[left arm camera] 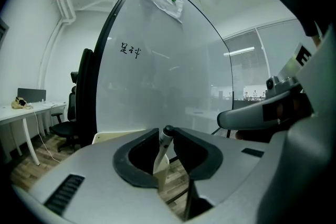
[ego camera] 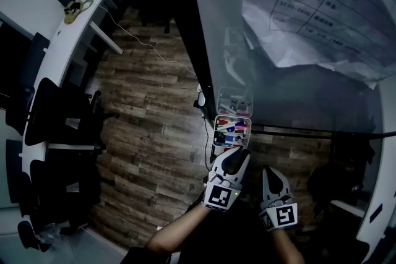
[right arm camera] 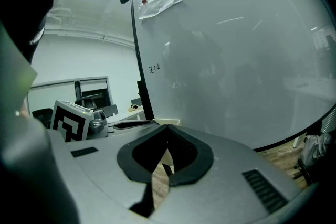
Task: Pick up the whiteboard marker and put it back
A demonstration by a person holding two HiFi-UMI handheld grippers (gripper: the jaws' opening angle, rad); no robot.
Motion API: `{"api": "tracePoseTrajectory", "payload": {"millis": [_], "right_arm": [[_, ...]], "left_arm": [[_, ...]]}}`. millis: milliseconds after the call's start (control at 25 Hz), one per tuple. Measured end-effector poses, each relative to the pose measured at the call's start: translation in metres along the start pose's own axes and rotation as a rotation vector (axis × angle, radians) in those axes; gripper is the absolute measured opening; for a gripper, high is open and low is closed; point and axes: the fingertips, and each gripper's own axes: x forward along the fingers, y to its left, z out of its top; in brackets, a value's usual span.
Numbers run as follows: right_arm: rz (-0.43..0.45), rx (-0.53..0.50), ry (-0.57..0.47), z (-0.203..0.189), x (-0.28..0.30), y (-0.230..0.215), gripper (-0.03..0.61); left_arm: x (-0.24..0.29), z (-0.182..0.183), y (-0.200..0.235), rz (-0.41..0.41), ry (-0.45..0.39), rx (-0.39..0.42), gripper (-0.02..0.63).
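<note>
At whiteboard (ego camera: 297, 96), tray (ego camera: 216, 133) holds markers (ego camera: 233, 128); left gripper (left arm camera: 167, 131) pinches a marker (left arm camera: 162, 150).

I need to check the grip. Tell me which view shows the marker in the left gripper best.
The left gripper view: the whiteboard marker stands pinched between the jaws, with its white barrel and dark cap plain. In the head view the left gripper hides it. The right gripper view shows only that gripper's tagged cube.
</note>
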Motion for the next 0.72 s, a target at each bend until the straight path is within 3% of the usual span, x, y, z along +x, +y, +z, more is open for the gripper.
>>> {"api": "tracePoseTrajectory", "payload": {"millis": [720], "right_arm": [[0.014,-0.004,-0.004,-0.001,-0.005,0.009,0.014]], "left_arm": [[-0.013,0.004,-0.001,0.028,-0.033,-0.027,0.080]]}}
